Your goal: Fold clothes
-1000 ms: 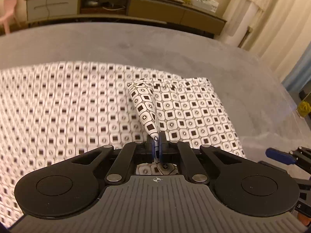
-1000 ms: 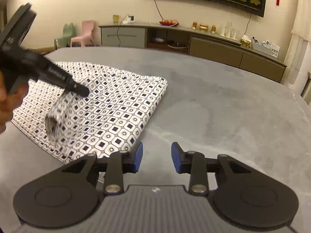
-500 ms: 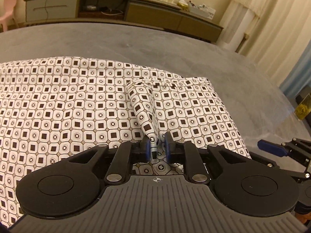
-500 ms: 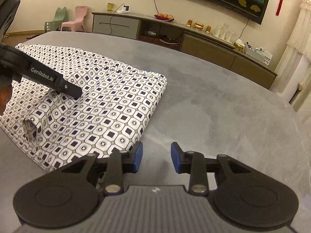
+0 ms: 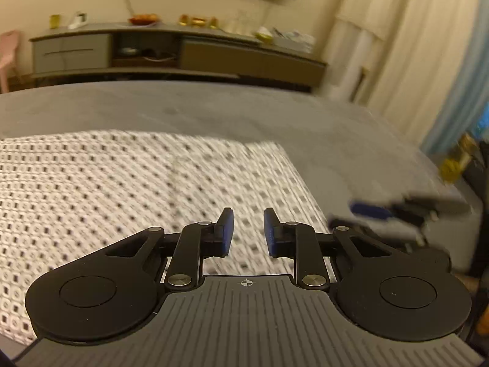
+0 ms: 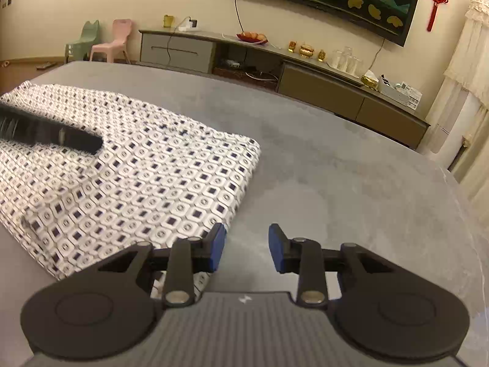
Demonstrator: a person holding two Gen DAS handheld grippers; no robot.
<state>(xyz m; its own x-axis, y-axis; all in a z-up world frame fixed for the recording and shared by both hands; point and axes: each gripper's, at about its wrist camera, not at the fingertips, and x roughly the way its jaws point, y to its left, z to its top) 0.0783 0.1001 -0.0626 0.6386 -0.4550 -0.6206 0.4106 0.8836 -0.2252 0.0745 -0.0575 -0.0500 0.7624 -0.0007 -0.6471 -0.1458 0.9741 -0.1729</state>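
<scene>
Grey table bears patterned garment; sideboard stands beyond.

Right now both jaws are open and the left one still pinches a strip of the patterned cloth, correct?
Not quite. Both are open, but the left gripper holds nothing: the left wrist view shows its jaws apart with the patterned cloth lying flat on the grey surface beneath.
</scene>
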